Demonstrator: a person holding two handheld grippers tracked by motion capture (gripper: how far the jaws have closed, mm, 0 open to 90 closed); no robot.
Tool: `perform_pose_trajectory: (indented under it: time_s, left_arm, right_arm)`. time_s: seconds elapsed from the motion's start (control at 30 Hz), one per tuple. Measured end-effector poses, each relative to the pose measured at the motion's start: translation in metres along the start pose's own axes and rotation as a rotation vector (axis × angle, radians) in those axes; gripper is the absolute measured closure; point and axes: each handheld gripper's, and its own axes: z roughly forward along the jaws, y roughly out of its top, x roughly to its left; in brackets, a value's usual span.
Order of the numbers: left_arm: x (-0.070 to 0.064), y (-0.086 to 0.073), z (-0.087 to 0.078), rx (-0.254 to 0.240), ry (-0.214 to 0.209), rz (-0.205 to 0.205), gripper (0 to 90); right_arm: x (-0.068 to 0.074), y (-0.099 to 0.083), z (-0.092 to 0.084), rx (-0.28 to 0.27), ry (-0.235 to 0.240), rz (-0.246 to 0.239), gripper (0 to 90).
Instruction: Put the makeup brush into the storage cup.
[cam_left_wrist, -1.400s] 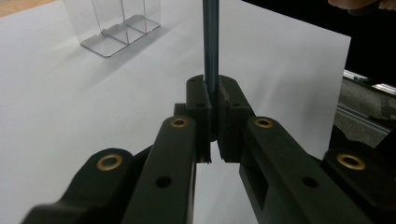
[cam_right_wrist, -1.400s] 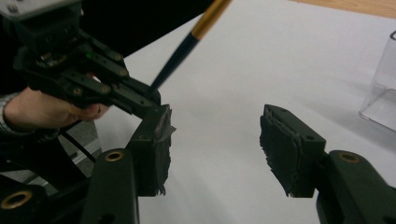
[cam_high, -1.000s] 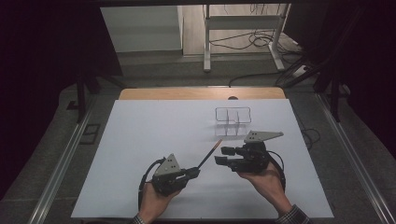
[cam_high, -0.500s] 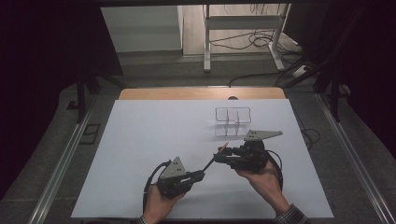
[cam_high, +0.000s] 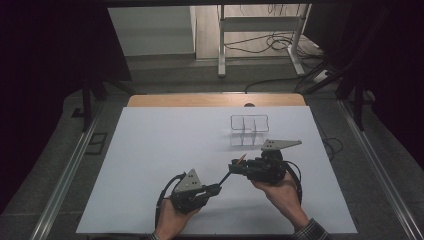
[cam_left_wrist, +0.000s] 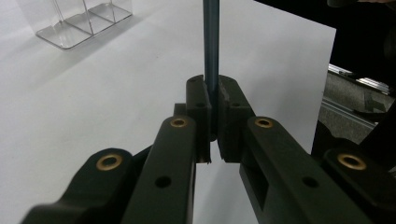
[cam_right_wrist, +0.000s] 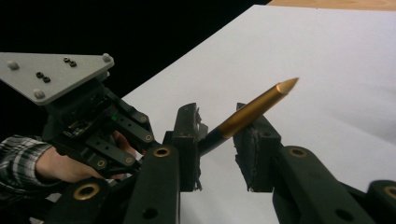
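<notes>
Pen (cam_high: 226, 176), dark-barrelled with a gold tapered tip, hangs above the white worktop (cam_high: 150, 150) between the two claws. The left claw (cam_high: 216, 189) is clenched on the dark end; in the left gripper view the barrel (cam_left_wrist: 211, 46) rises straight up from between the closed jaws. The right claw (cam_high: 234, 165) is released, its jaws standing apart either side of the pen near the gold end (cam_right_wrist: 259, 105); whether either pad touches it cannot be told. In the right gripper view the left claw's grey three-cornered plate (cam_right_wrist: 51, 74) and a hand in a checked sleeve (cam_right_wrist: 18, 149) show behind.

A clear plastic organizer (cam_high: 249, 125) with upright dividers stands farther back on the worktop, well apart from both claws; in the left gripper view its top (cam_left_wrist: 79, 21) is cut off. Beyond the worktop's wooden far edge (cam_high: 215, 100) lie a metal frame (cam_high: 260, 35) and loose cables (cam_high: 270, 45) on the floor. No writing can be read anywhere. The surroundings at the sides are too dark to make out.
</notes>
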Motion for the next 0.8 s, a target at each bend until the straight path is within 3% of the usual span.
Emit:
perform_pose_trajectory:
  time_s: [0.17, 0.2, 0.23, 0.33, 0.43, 0.57, 0.8]
  left_arm:
    - [-0.0006, 0.0002, 0.0038, 0.028, -0.007, 0.017, 84.8]
    - [-0.0007, 0.0003, 0.0051, 0.04, 0.002, 0.018, 83.3]
    - [-0.0007, 0.0001, 0.0061, 0.045, 0.014, 0.022, 76.0]
    - [-0.0005, 0.0001, 0.0078, 0.058, 0.029, 0.019, 57.2]
    - [-0.0014, 0.0015, 0.008, 0.058, 0.045, 0.016, 44.6]
    - [0.0, 0.0025, 0.0065, 0.047, 0.053, 0.004, 33.7]
    - [0.0015, 0.004, 0.0043, 0.043, 0.058, -0.014, 22.6]
  right_arm:
    - [-0.0007, -0.0004, -0.0001, -0.005, 0.05, 0.025, 78.2]
    - [-0.001, -0.0002, -0.0001, -0.007, 0.073, 0.039, 80.8]
    - [-0.0009, -0.0001, 0.0, -0.008, 0.093, 0.047, 82.7]
    - [0.0044, 0.0014, 0.0015, 0.025, 0.028, -0.016, 83.2]
    - [0.0057, 0.0007, 0.0031, 0.04, 0.014, -0.035, 83.3]
    - [0.006, 0.0004, 0.0036, 0.052, 0.006, -0.049, 83.2]
    - [0.0069, 0.0009, 0.0018, 0.049, 0.0, -0.071, 83.2]
